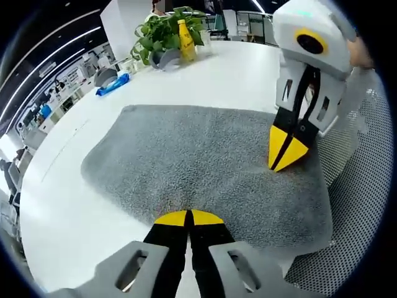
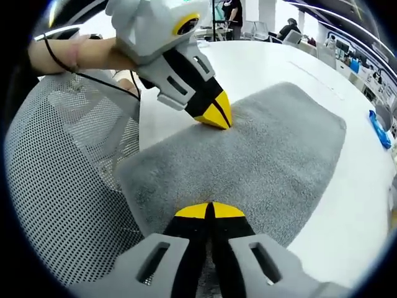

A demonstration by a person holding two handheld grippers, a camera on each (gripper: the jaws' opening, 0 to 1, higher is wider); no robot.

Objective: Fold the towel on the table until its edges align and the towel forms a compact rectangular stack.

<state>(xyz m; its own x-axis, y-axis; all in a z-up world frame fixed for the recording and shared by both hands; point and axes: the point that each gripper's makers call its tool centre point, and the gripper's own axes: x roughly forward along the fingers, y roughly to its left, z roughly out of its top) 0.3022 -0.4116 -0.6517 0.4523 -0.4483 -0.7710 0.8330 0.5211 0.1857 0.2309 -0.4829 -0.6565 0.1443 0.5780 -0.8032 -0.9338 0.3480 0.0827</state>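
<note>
A grey towel [image 1: 198,161] lies flat on the white table [image 1: 236,74], with rounded corners and thick edges. My left gripper [image 1: 189,217] is shut, and its yellow tips rest on the towel's near edge. My right gripper [image 1: 288,152] comes in from the right, also shut, its tips touching the towel by the right edge. In the right gripper view the towel [image 2: 279,149] stretches away to the upper right. There my right gripper [image 2: 209,211] sits at the near edge and my left gripper [image 2: 217,117] at the adjacent edge. No cloth is lifted or visibly pinched.
A grey mesh chair [image 1: 366,186] [image 2: 62,186] stands against the table edge beside the towel. A potted plant [image 1: 162,31], a yellow bottle [image 1: 185,40] and a blue packet [image 1: 113,84] sit far across the table. A person's hand [image 2: 68,56] holds the left gripper.
</note>
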